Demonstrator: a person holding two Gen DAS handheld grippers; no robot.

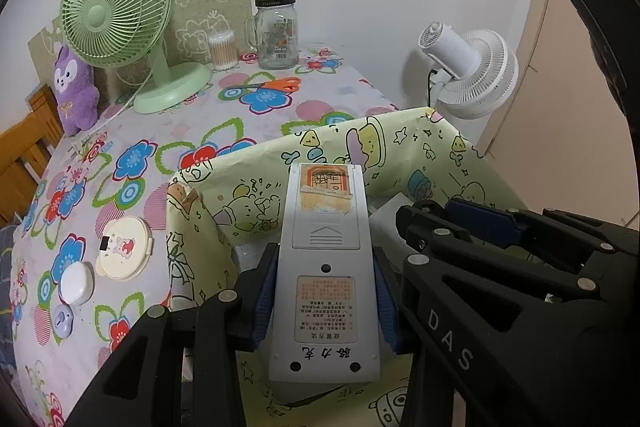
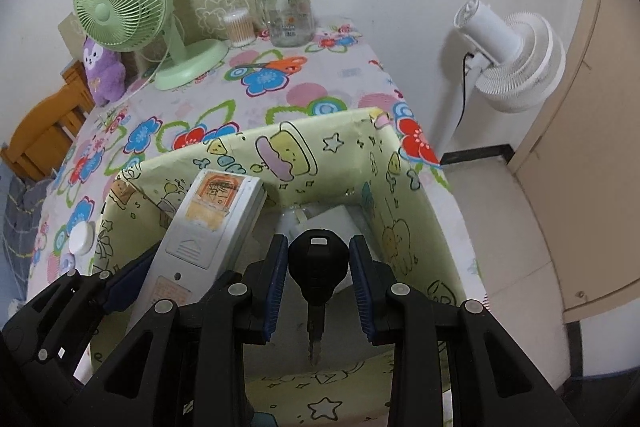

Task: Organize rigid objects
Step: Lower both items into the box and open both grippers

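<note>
Your left gripper is clamped on a long grey-white plastic remote control, blue pads pressed to both long edges, back face up. The remote's long axis runs straight ahead along the fingers, nose pointing down and forward into the box.

Your right gripper is clamped on a black-headed key. The pads pinch the plastic head from either side; the metal blade hangs back toward the camera.

Both loads sit over the mouth of a yellow-green cartoon-print paper-covered box, the remote to the left of the key, the two grippers just beside one another. A white flat item already lies on the box floor, directly ahead of the key and beside the remote's nose.

Judgement: the box lies below and ahead of both grippers, so the coming move is a short descent and release. Neither hand is clearly nearer. The remote's length, tilted nose-down, is likely to meet the floor or far wall first; watch the clearance between the two grippers.

Left of the box, on the flowered tablecloth, lie a round cream compact, a white round case and a small lilac piece, not yet boxed. Farther off: orange-handled scissors, a glass jar, a green desk fan.
</note>
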